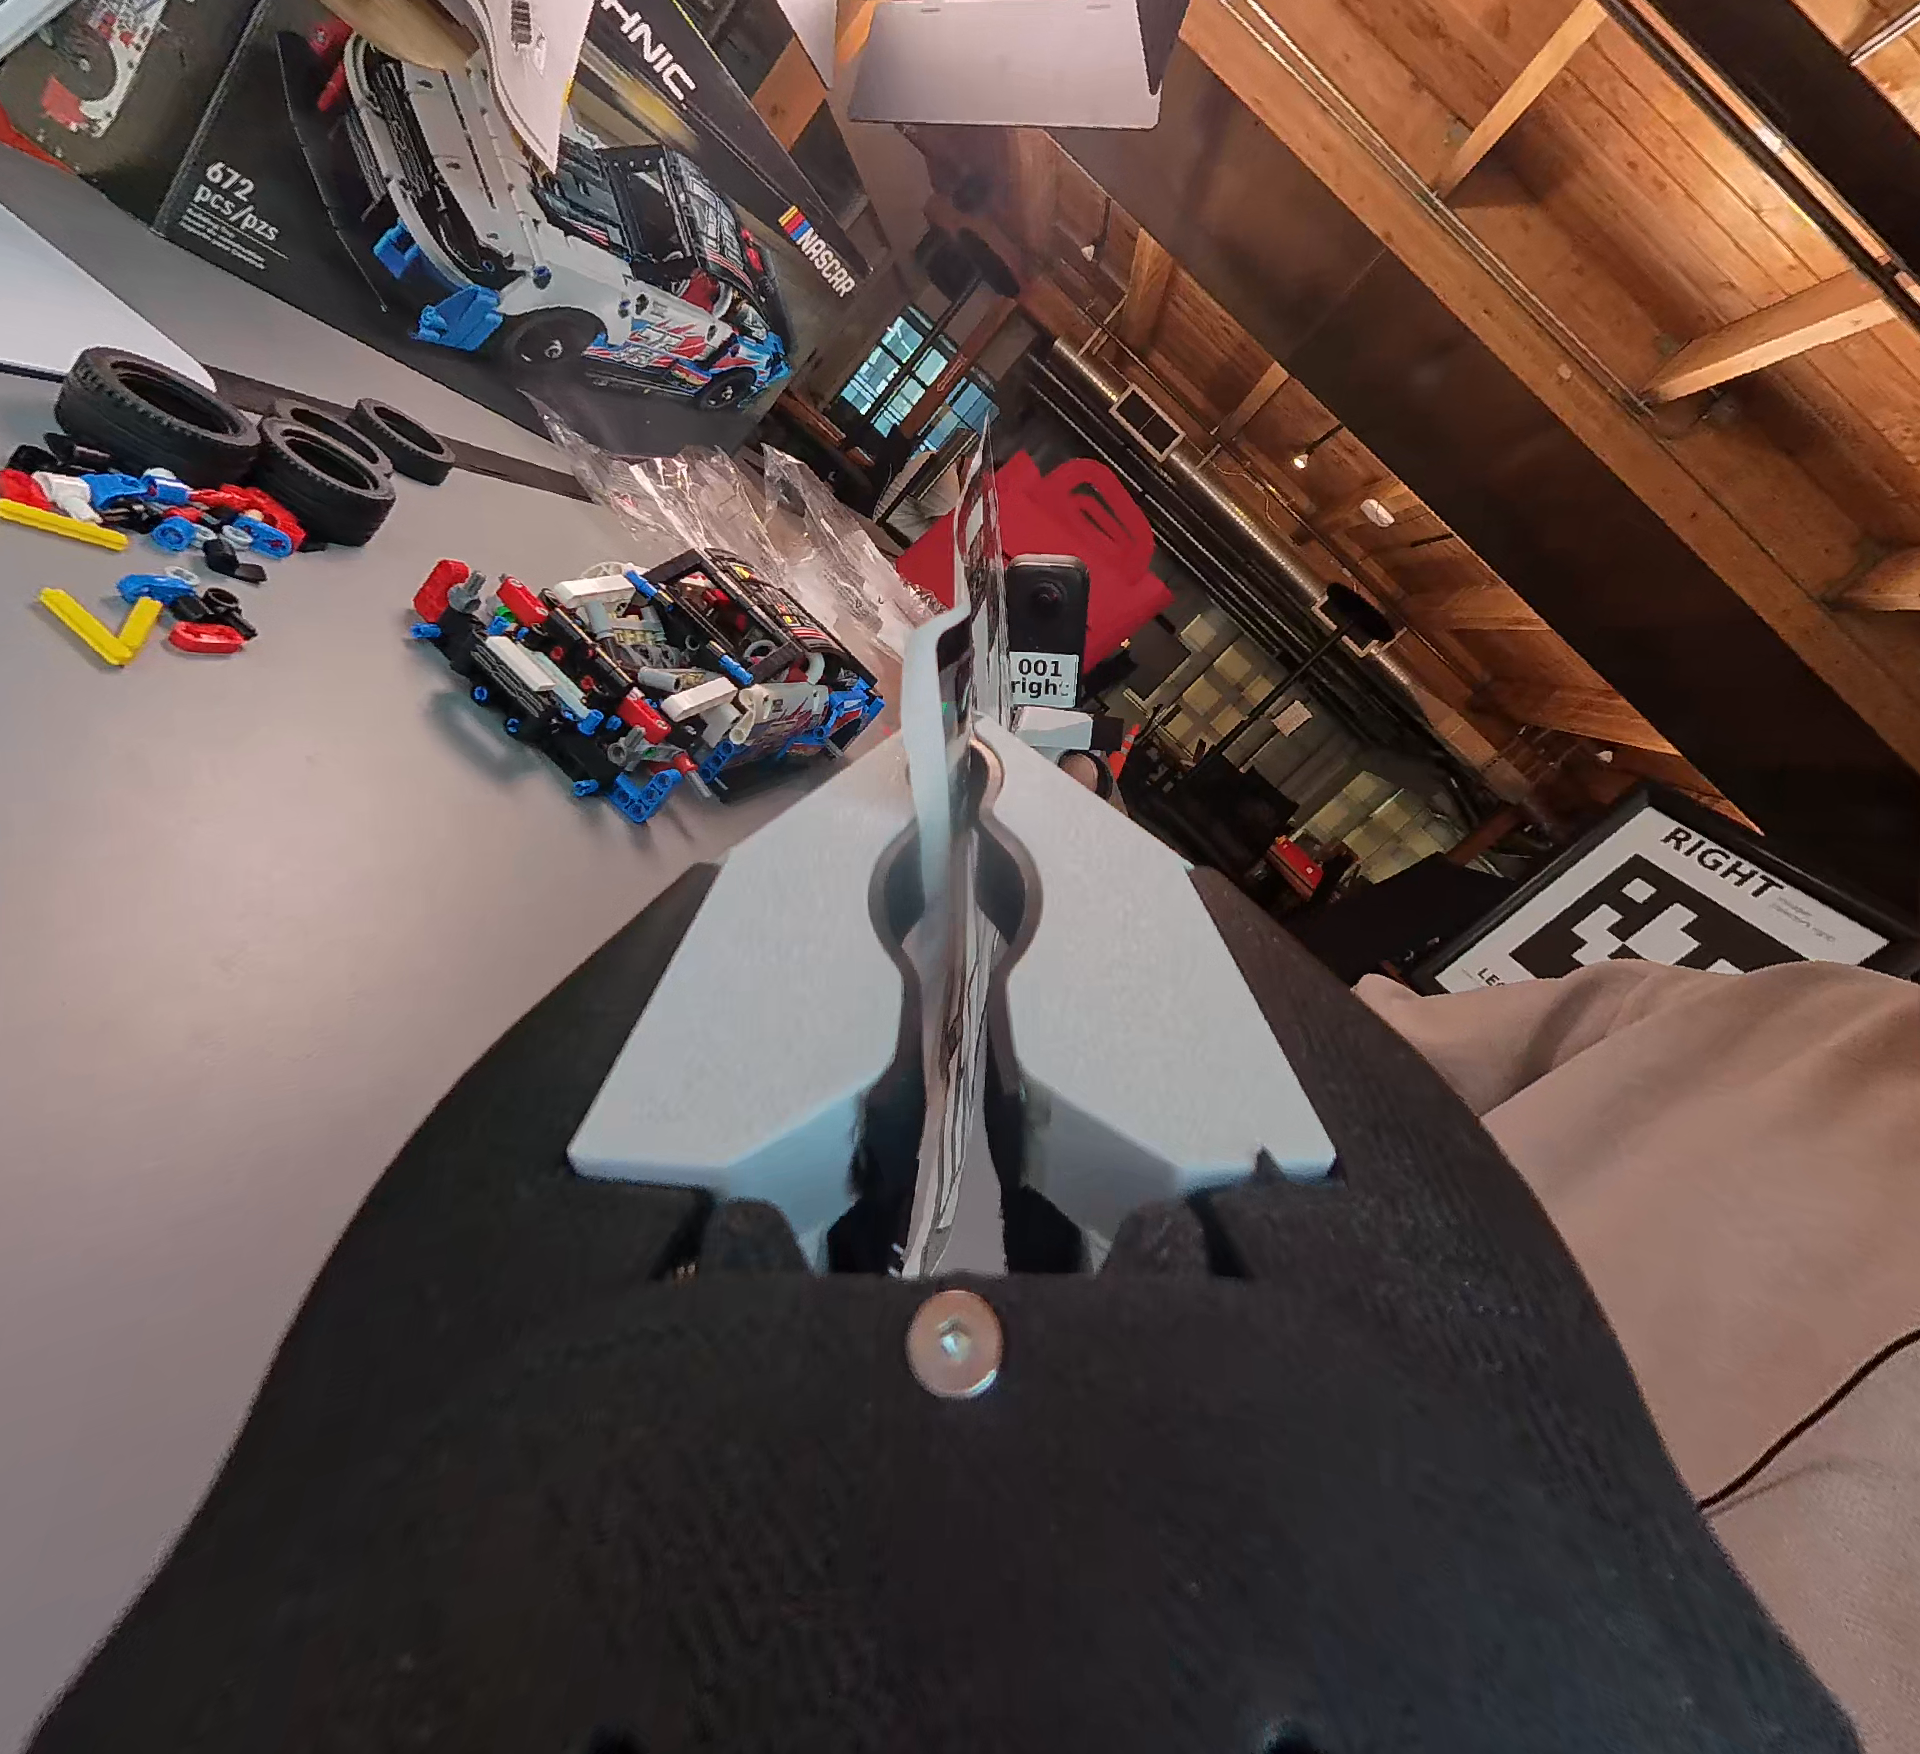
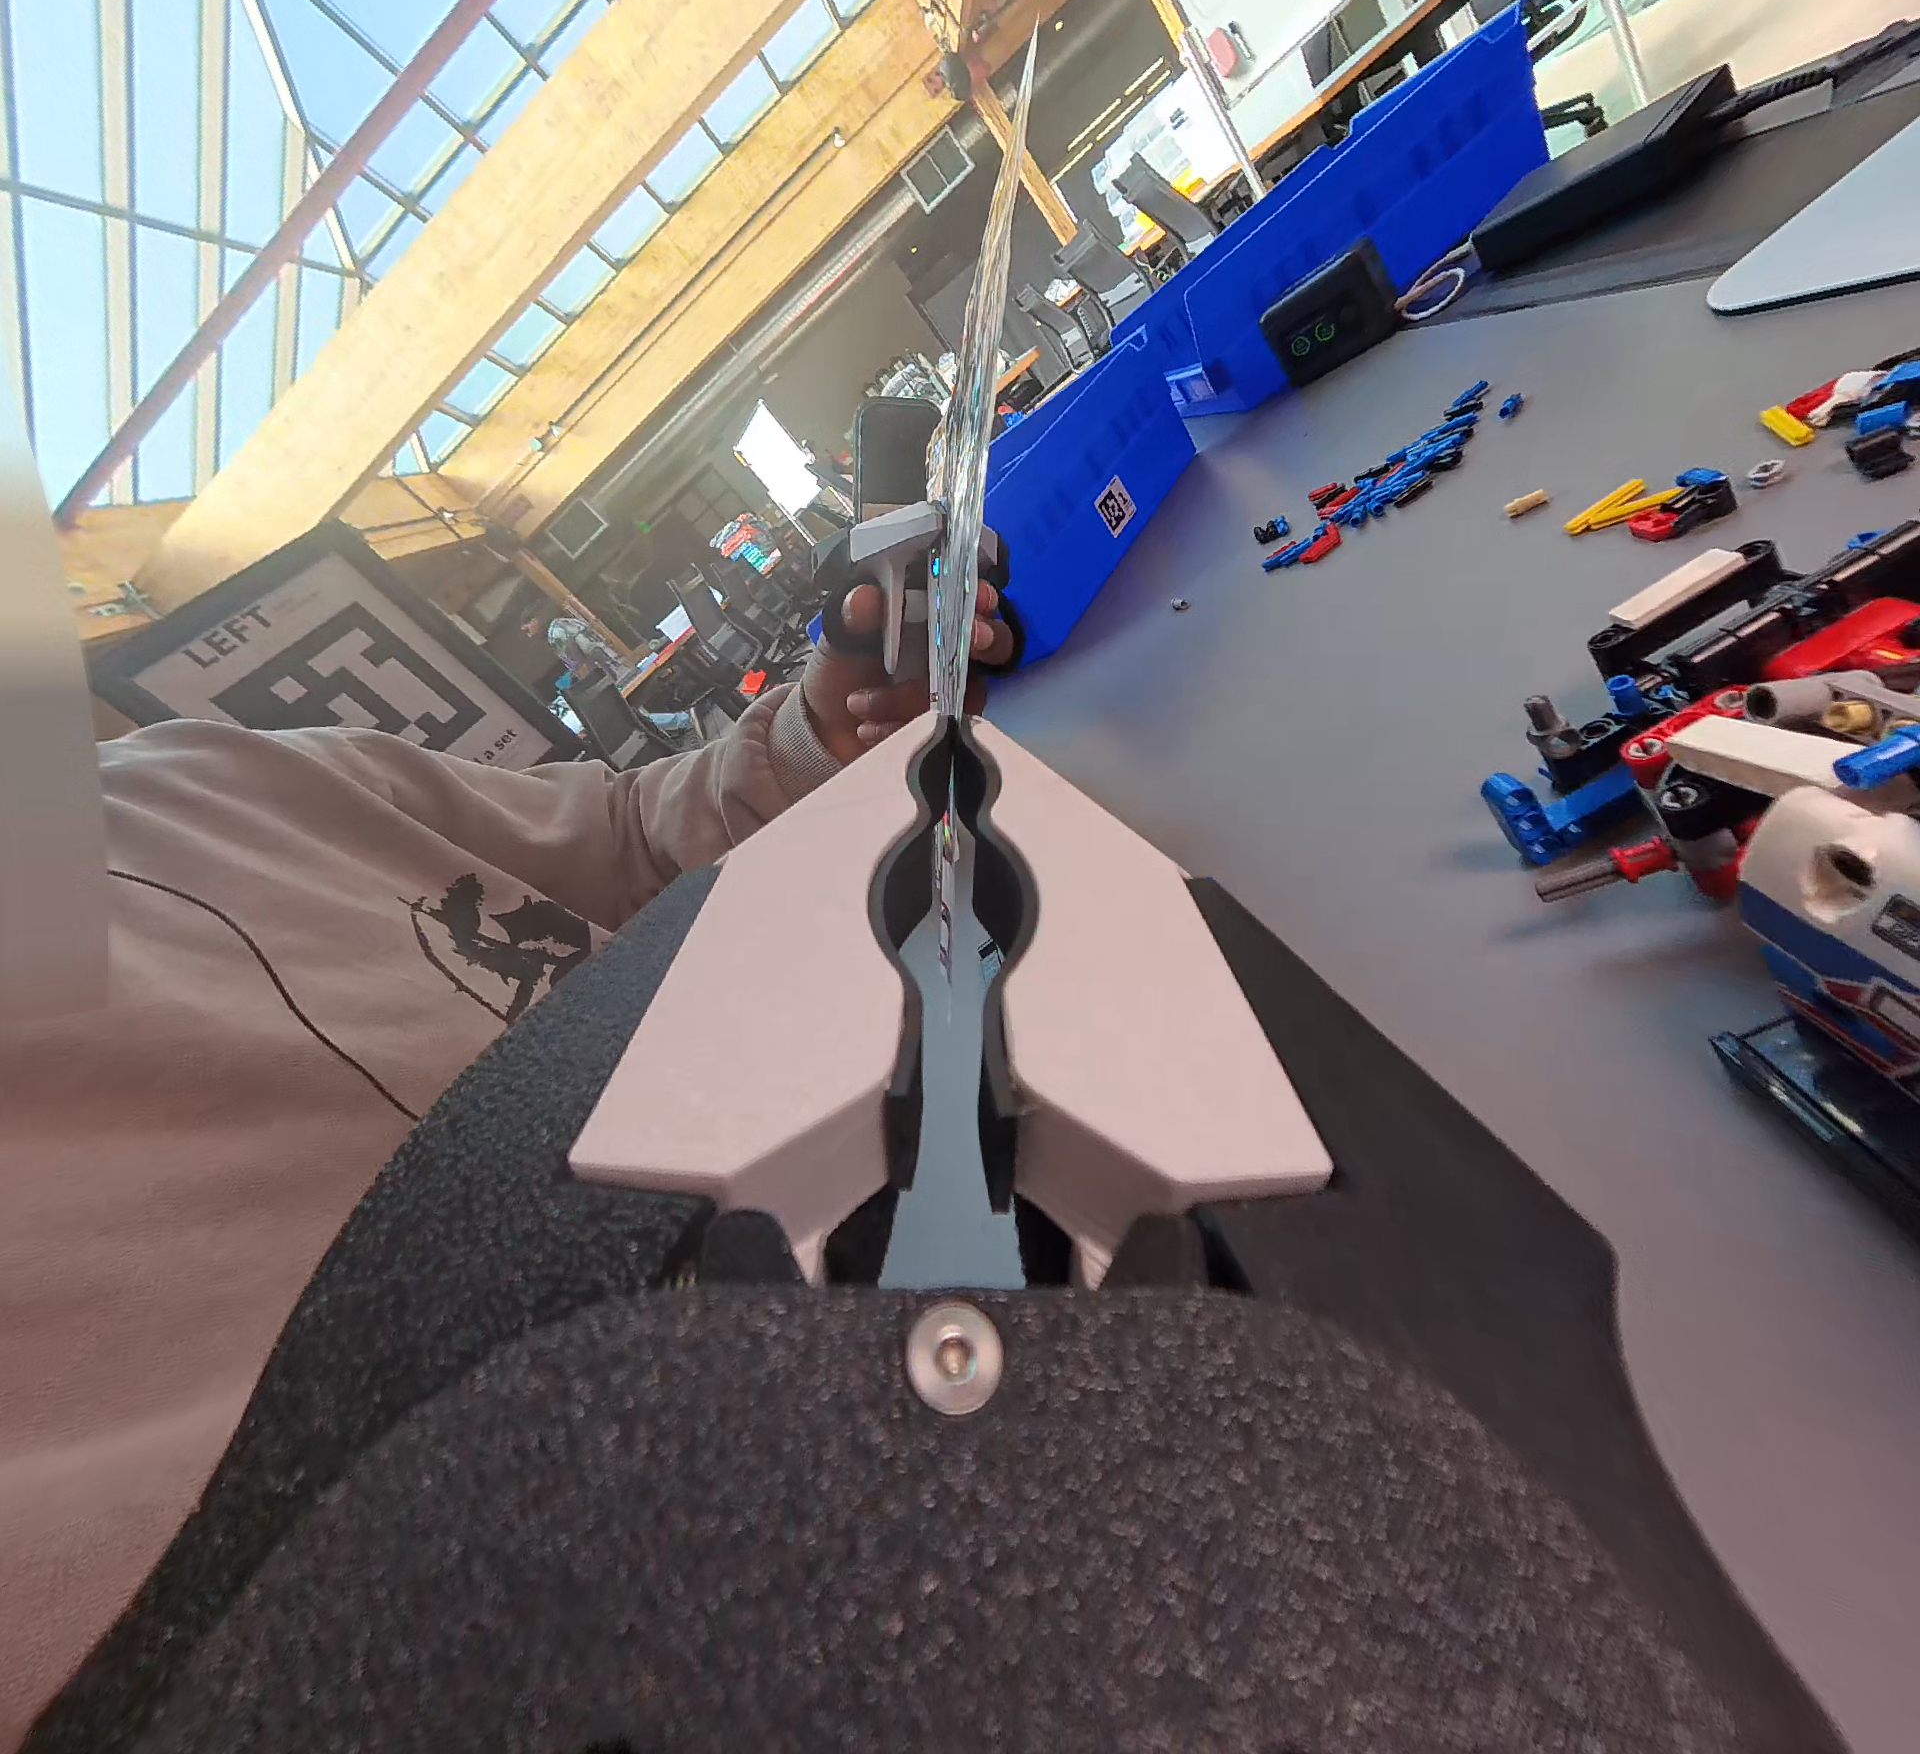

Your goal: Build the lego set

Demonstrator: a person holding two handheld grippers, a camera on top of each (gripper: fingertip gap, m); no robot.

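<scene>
Left hand-held gripper (image 1: 951, 769) closed tight on a thin printed sheet (image 1: 961, 925), seen edge-on, running up between the pale fingers (image 1: 790, 956). Right hand-held gripper (image 2: 951, 738) likewise pinched on the same sheet (image 2: 982, 333), held upright in the air between the two tools, above the near edge of the grey desk (image 1: 260, 977). Beyond the right tool's tips, the left tool and the person's hand (image 2: 883, 665) around it, beige sleeve (image 2: 416, 831) trailing back.

On the desk, mid-distance: half-built Lego car (image 1: 644, 665) in black, blue, red and white, lying flat. Farther left, loose bricks (image 1: 145, 520) and yellow beams (image 1: 99, 624) beside three black tyres (image 1: 312, 478). Crumpled clear bags (image 1: 686, 489) just behind the car. Farthest back, the set's box (image 1: 499, 250) standing upright. In the right wrist view, a scatter of small pins (image 2: 1382, 478) near blue bins (image 2: 1299, 270).
</scene>
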